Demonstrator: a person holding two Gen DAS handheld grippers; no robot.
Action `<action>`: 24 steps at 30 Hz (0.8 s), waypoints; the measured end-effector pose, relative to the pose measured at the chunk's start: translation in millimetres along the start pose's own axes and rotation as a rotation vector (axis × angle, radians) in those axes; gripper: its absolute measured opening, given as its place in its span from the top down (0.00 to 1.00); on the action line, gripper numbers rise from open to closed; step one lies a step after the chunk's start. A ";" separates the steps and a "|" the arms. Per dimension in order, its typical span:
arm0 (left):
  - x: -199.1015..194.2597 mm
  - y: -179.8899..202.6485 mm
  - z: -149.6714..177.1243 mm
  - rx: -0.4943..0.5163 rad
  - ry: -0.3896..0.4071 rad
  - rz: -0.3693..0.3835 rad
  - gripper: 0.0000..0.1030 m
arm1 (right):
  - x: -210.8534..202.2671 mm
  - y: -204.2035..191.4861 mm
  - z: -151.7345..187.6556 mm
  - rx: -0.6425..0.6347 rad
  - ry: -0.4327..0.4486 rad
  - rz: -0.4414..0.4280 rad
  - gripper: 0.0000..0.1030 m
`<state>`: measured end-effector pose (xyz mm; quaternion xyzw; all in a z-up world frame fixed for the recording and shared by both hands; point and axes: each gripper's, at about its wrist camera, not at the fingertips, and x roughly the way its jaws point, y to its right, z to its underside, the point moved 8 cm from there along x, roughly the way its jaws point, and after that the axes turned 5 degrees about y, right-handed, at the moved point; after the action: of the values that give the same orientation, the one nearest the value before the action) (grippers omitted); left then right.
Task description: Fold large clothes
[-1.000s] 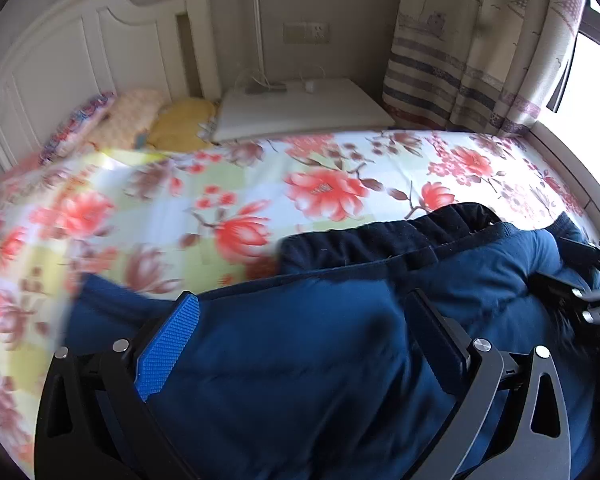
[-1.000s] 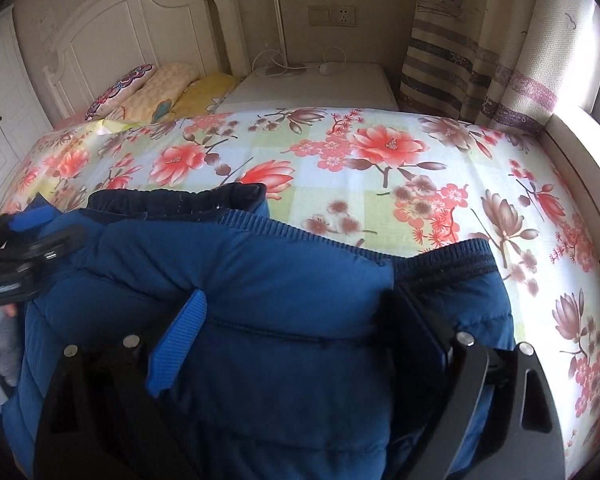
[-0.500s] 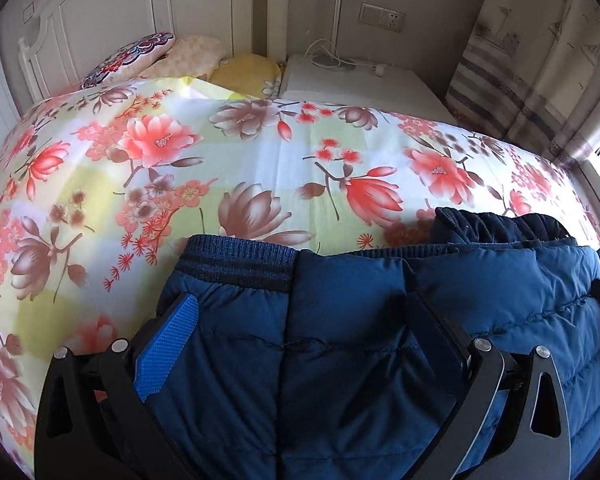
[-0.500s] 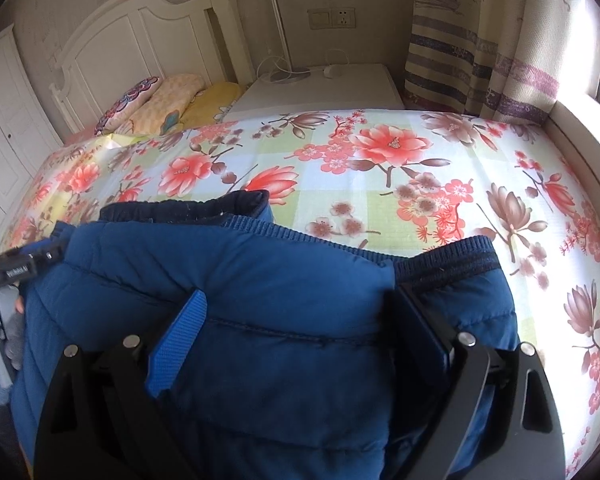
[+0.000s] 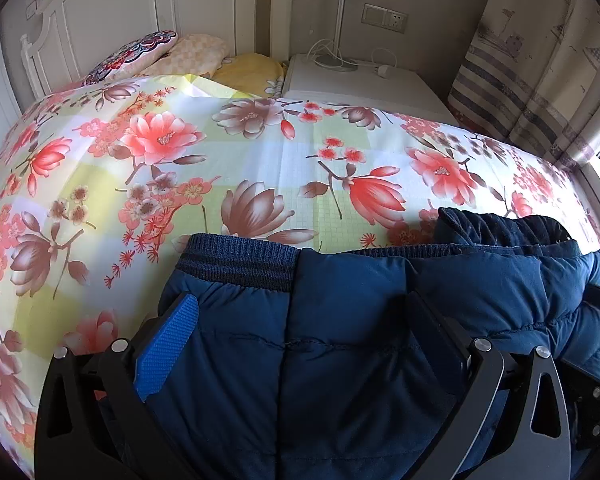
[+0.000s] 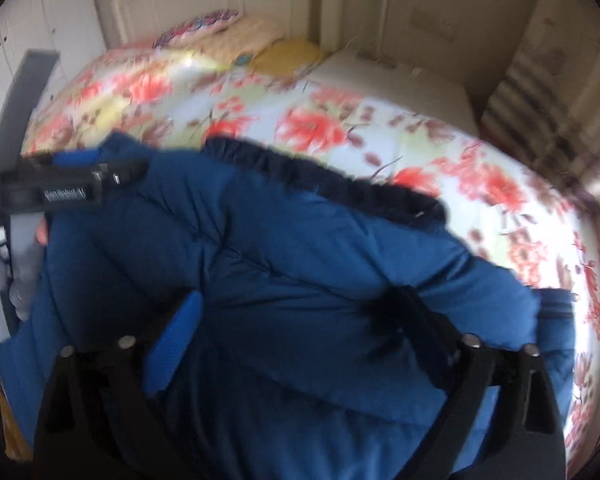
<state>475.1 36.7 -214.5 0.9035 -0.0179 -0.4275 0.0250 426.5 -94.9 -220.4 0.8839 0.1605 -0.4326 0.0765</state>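
Left wrist view: left gripper spread wide, blue puffer jacket bunched between both fingers, its ribbed hem lying on the floral bedspread. Since a second ago the view has swung left; more bedspread shows. White headboard, pillows, nightstand, striped curtain behind.

Right wrist view: blurred. Right gripper spread, jacket filling the gap. Left gripper now nearer, at the jacket's left edge.
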 end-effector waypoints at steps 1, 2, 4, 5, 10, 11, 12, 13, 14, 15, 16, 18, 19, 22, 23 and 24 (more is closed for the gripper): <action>0.1 -0.1 0.0 -0.001 -0.001 0.001 0.04 | -2.4 2.0 0.0 0.019 0.005 -0.024 0.04; 0.1 0.1 0.0 -0.001 0.000 0.001 0.04 | -7.7 4.6 -0.1 0.033 0.020 -0.037 0.07; 0.0 -0.4 -0.1 0.001 0.001 -0.001 0.04 | -25.5 27.3 -3.7 0.075 0.078 0.015 0.07; 0.0 -0.6 -0.1 0.000 0.001 -0.001 0.04 | -36.6 50.3 -5.0 0.119 0.113 0.075 0.07; -0.1 -0.5 0.0 -0.003 0.001 0.002 0.04 | -34.8 160.8 36.9 0.395 0.098 0.179 0.06; -0.3 -0.4 -0.2 -0.006 0.002 0.003 0.04 | -26.9 169.3 45.6 0.463 0.107 0.112 0.03; -0.4 -0.2 -0.5 -0.006 0.002 0.002 0.04 | -27.8 172.8 47.5 0.499 0.142 0.070 0.03; -0.1 -0.3 -0.7 -0.007 0.002 0.003 0.04 | -29.2 173.3 47.2 0.503 0.156 0.063 0.03; -0.1 -0.4 -0.2 -0.009 0.002 0.005 0.04 | -28.6 170.6 46.5 0.486 0.153 0.081 0.03; -0.4 -0.2 -0.4 -0.012 0.002 0.008 0.04 | -27.3 168.2 45.9 0.464 0.150 0.101 0.03; -0.3 -0.4 -0.4 -0.016 0.002 0.012 0.04 | -27.1 166.2 46.6 0.452 0.154 0.109 0.02; -0.2 -0.7 -0.8 -0.027 0.001 0.023 0.04 | -28.5 169.4 47.9 0.474 0.180 0.074 0.02; -0.2 -1.1 -0.6 -0.030 0.001 0.026 0.04 | -30.0 171.2 48.3 0.489 0.193 0.055 0.02; -0.1 -1.4 -1.1 -0.038 0.000 0.035 0.04 | -36.2 176.8 51.2 0.542 0.243 -0.012 0.02; -0.2 -1.7 -0.9 -0.039 0.001 0.036 0.04 | -37.1 178.4 50.7 0.552 0.249 -0.025 0.02; -0.5 -1.8 -1.1 -0.041 0.002 0.036 0.04 | -37.2 178.9 49.7 0.553 0.247 -0.026 0.02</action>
<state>475.7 38.6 -213.6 0.9028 -0.0256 -0.4263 0.0513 430.9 -284.2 -222.2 0.9150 0.0560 -0.3499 -0.1929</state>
